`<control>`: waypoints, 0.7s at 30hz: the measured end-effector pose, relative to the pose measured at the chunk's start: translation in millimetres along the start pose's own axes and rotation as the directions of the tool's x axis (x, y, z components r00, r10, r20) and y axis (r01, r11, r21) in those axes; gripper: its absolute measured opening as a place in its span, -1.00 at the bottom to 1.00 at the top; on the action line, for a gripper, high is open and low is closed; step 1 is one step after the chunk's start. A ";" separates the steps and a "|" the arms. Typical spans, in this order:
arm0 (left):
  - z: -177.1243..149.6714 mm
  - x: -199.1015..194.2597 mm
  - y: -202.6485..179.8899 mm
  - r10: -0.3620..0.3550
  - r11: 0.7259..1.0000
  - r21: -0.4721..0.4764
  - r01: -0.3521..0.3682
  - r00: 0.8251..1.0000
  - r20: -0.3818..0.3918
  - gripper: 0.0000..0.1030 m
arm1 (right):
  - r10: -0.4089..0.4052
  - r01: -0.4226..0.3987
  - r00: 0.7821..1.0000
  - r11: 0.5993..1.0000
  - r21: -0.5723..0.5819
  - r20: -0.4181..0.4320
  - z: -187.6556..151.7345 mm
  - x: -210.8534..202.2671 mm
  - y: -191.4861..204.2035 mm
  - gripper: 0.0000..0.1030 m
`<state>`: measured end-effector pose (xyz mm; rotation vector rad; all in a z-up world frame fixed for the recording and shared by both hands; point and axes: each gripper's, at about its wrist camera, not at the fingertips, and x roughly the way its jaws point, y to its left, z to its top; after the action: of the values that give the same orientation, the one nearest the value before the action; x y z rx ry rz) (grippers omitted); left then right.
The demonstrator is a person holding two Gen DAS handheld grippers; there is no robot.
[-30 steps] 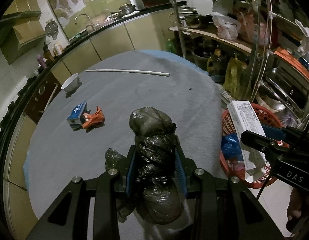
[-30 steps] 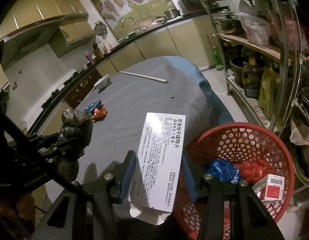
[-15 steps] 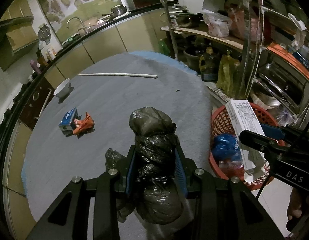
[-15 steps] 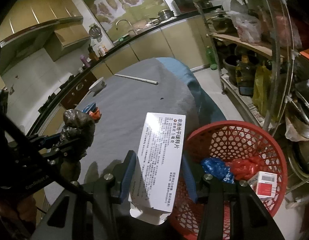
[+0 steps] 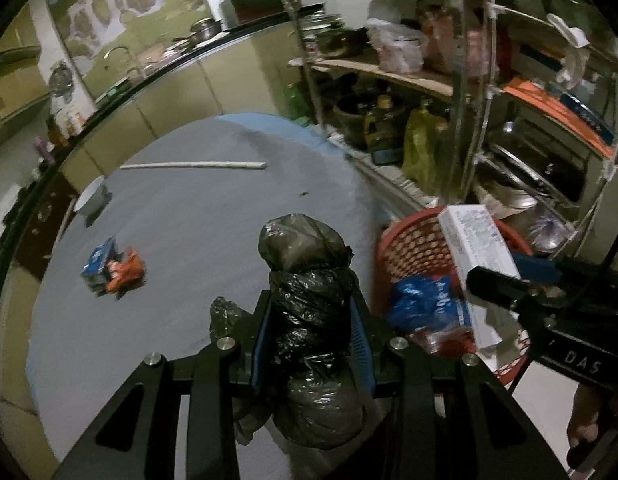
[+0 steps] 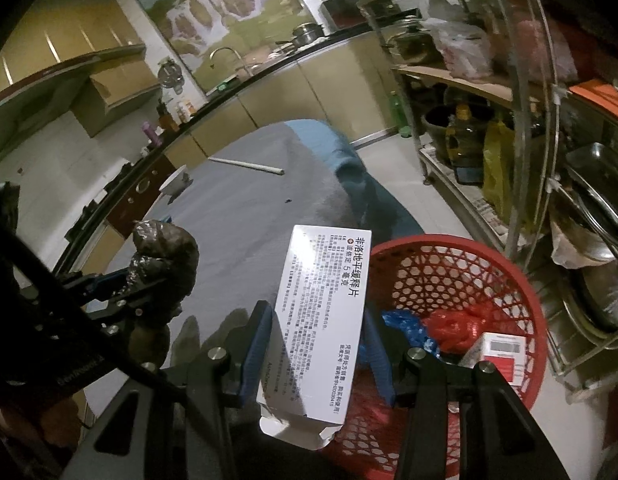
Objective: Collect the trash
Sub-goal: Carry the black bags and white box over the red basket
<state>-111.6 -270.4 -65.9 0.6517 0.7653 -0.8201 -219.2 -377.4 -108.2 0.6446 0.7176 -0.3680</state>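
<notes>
Crumpled black plastic bag (image 5: 309,308) standing upright, clamped betw. blue pads, white medicine box (image 6: 323,320) w/ printed text, upright, also clamped, red mesh basket (image 6: 509,280) beside table, holding blue and red wrappers, small box.

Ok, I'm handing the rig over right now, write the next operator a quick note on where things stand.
Left gripper: shut on the black bag bundle, above the table.
Right gripper: shut on the white box, at the red basket rim.
Done: blue wrapper, red wrapper and small red-and-white box are in the basket.
Left: drop both held items; fetch the blue and orange packets from the table.
</notes>
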 end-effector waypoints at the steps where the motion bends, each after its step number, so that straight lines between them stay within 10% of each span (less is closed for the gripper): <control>1: 0.7 1.9 -5.1 -0.016 1.000 0.008 0.016 1.000 0.009 -0.26 | -0.005 0.005 1.000 1.000 0.005 0.000 -0.3 -0.5 -2.4 -0.05; 21: 4.8 52.3 -63.4 -0.136 0.985 0.101 0.140 0.989 -0.052 -0.24 | -0.183 0.187 0.982 0.969 0.162 -0.041 -15.8 0.8 -84.2 -0.04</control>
<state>-138.6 -327.8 -118.5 0.7187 0.8194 -0.9803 -269.9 -430.1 -152.8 0.7421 0.7800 -0.5969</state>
